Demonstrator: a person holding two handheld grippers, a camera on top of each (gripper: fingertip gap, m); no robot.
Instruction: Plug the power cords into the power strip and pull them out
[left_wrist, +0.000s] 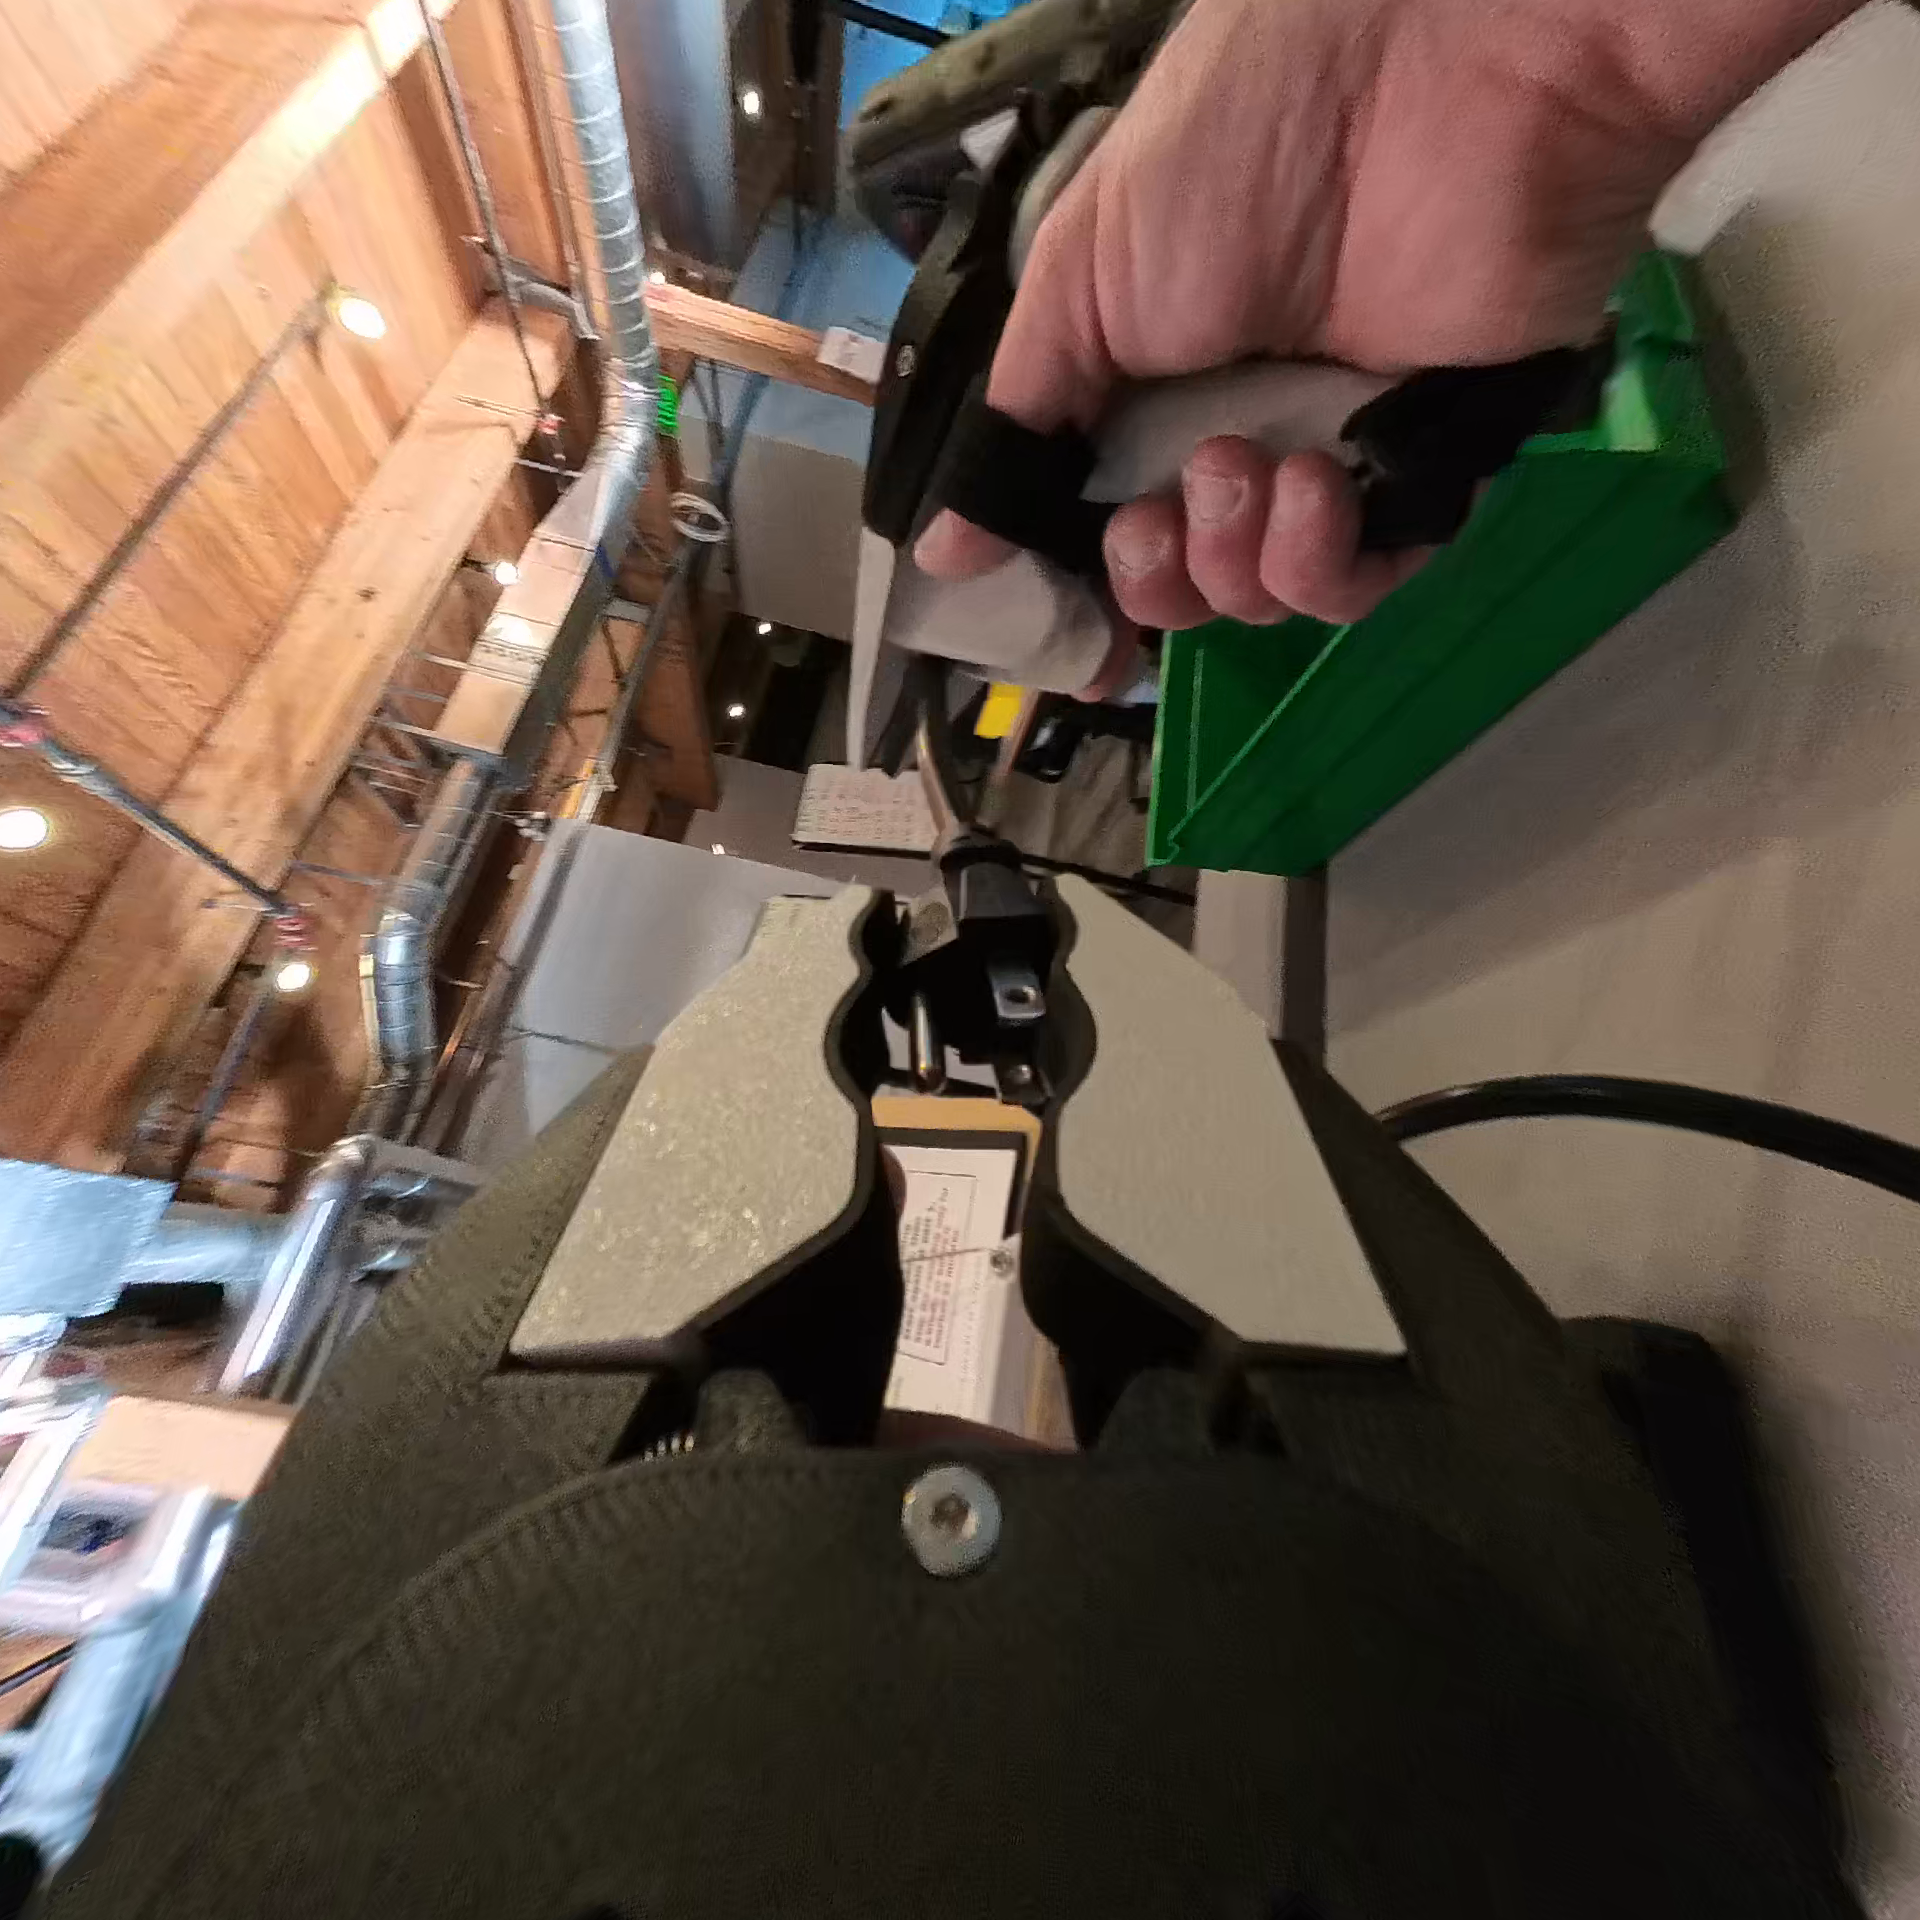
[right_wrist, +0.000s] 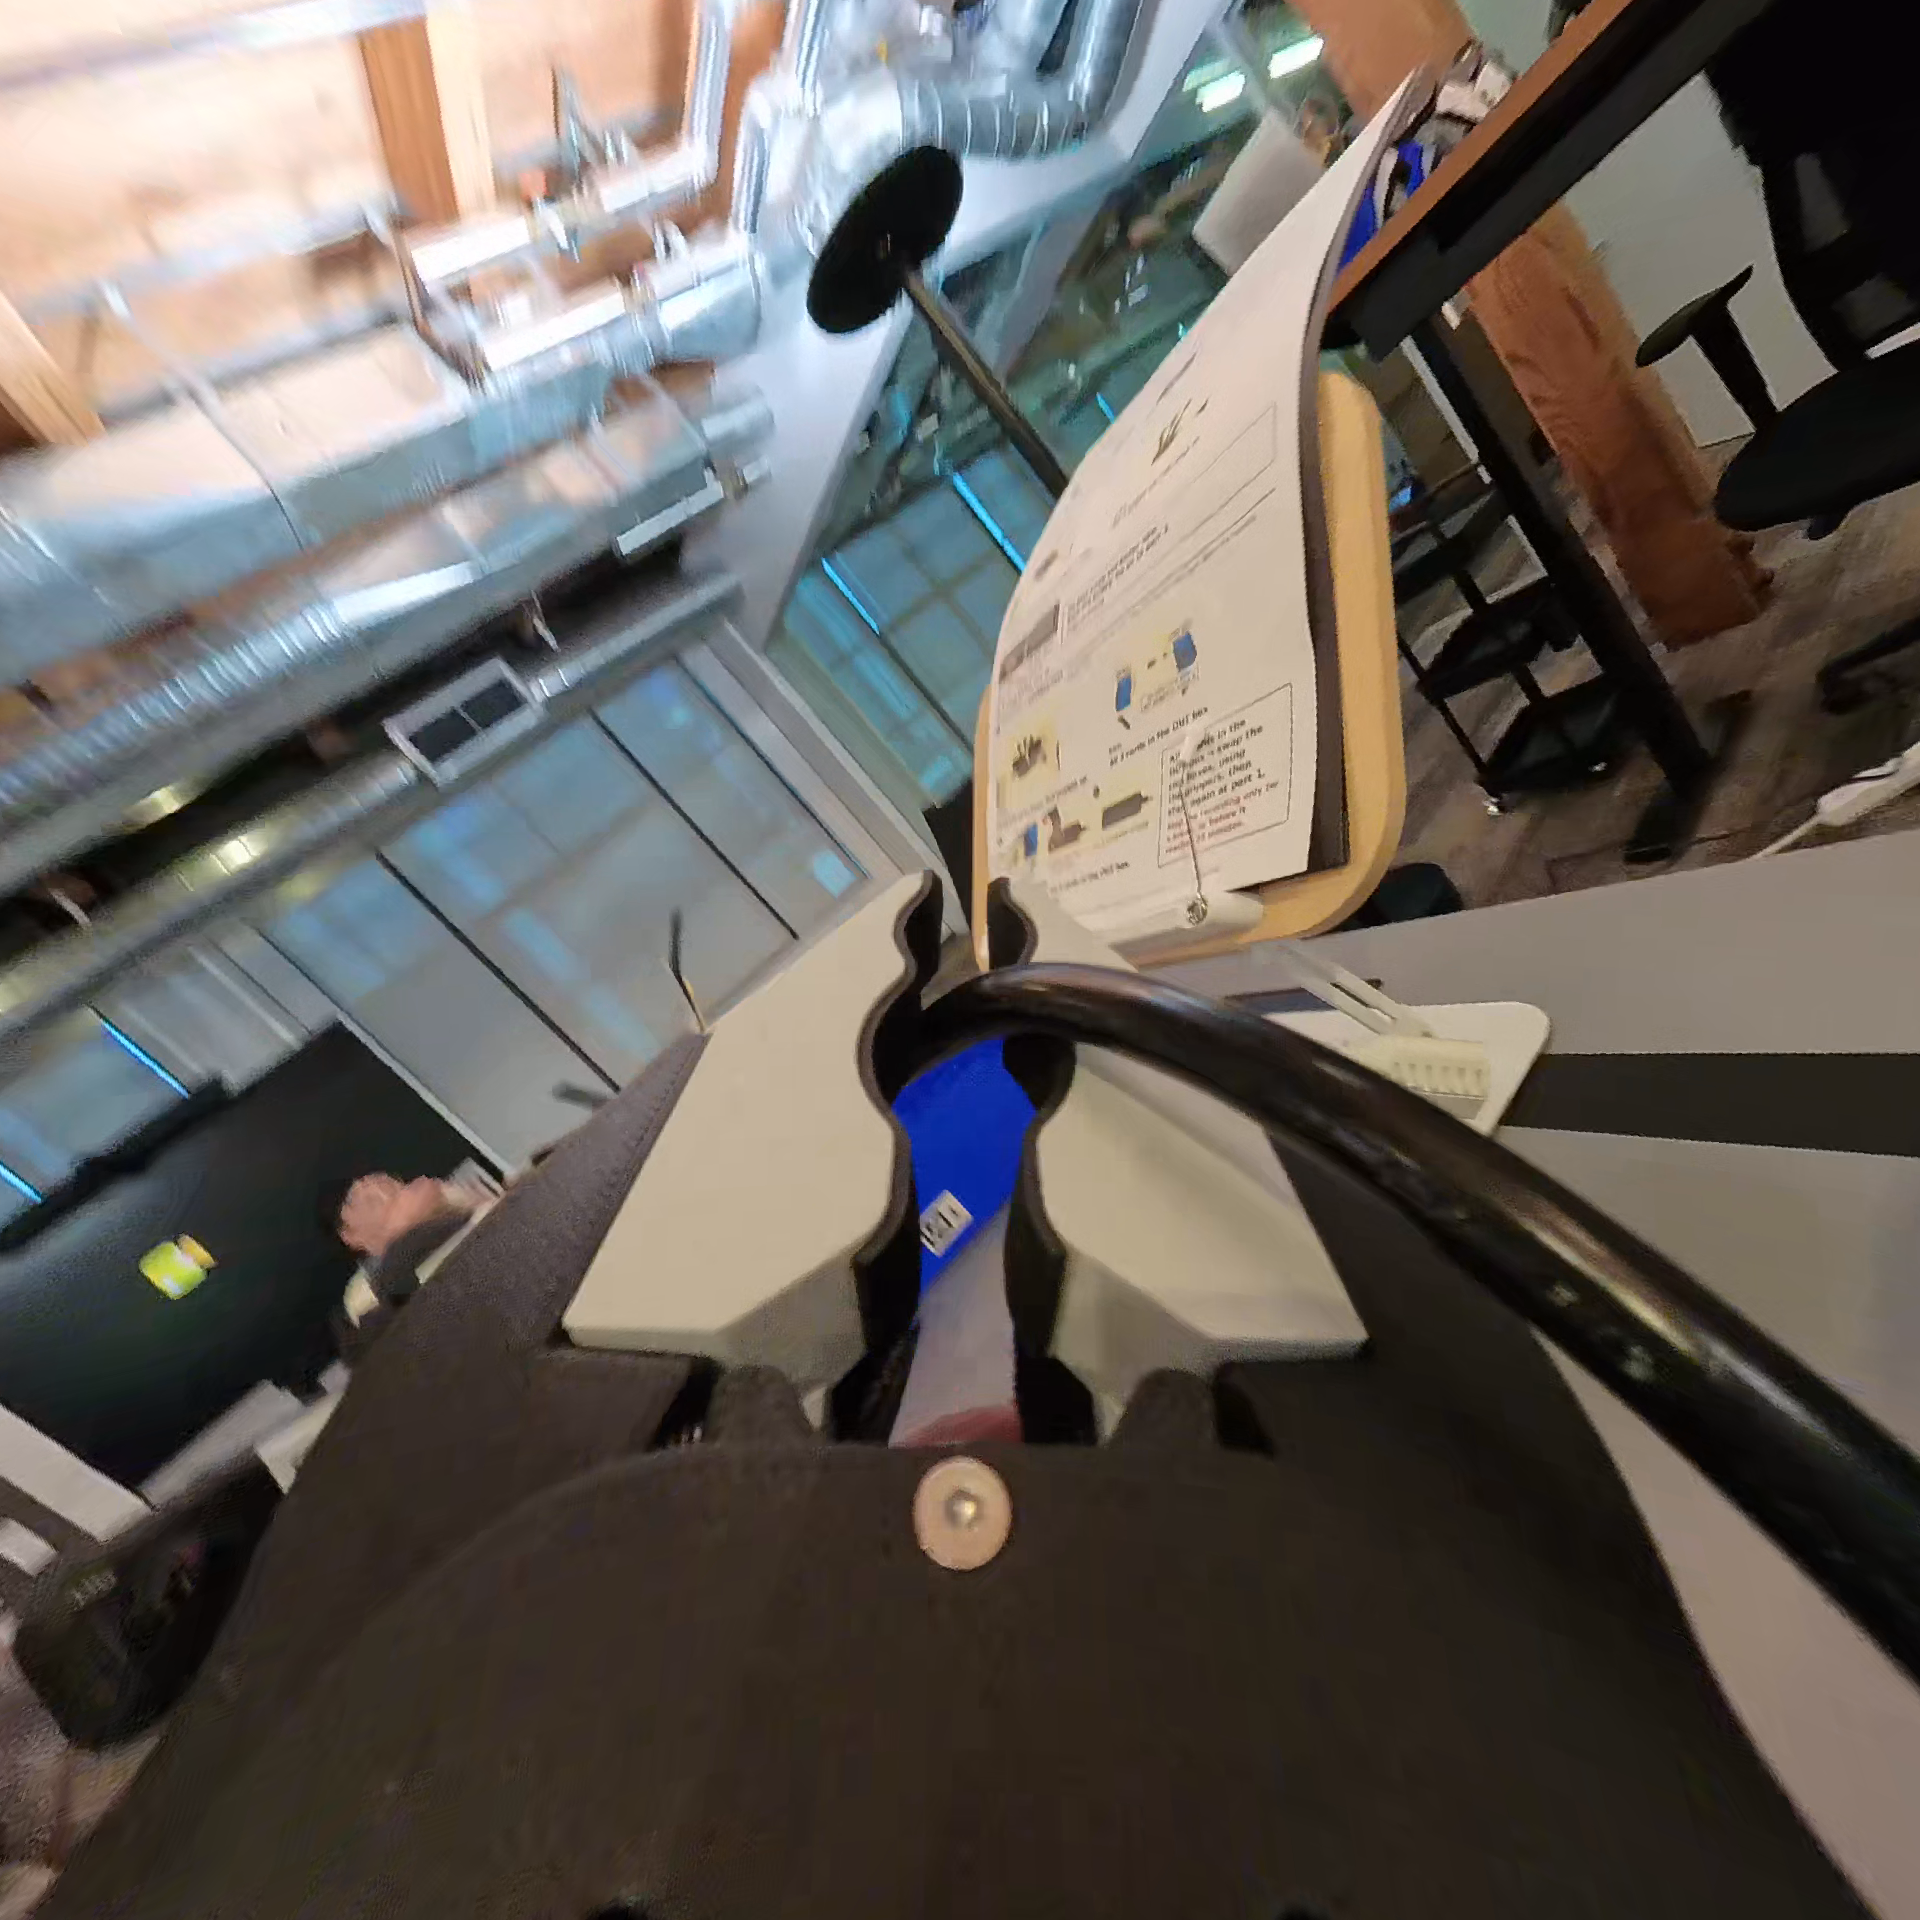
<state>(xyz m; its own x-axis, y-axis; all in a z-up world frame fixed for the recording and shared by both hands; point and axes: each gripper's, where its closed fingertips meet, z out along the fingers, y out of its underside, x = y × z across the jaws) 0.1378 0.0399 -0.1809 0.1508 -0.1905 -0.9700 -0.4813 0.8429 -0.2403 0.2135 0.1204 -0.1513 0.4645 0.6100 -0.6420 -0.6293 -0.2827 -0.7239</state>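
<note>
Left tool (left_wrist: 961, 971): two grey fingers pinching one black plug (left_wrist: 982, 961) near their tips; view rolled sideways, ceiling at left.
Plug: one, three-pronged, with two flat blades and one round pin; prongs point back toward the camera, long axis along the fingers; its cord (left_wrist: 935, 769) runs away from the tips.
Right tool (right_wrist: 961, 935): fingers nearly pressed together on one thick black cord (right_wrist: 1403, 1153), caught in the notch near the tips; the cord arcs out to the right and down past the camera.
Hand (left_wrist: 1320, 312): one, fist wrapped round the handle of the other tool, seen from the left wrist view (index finger through a black strap).
Bins: one green bin (left_wrist: 1455, 665) on the grey surface (left_wrist: 1610, 987); one blue object (right_wrist: 961, 1143) between the right fingers, too hidden to name.
Other cord (left_wrist: 1662, 1117): one black length lying on the surface.
Instruction sheet (right_wrist: 1164, 644): one, propped on a wooden stand.
Power strip: cannot tell where.
</note>
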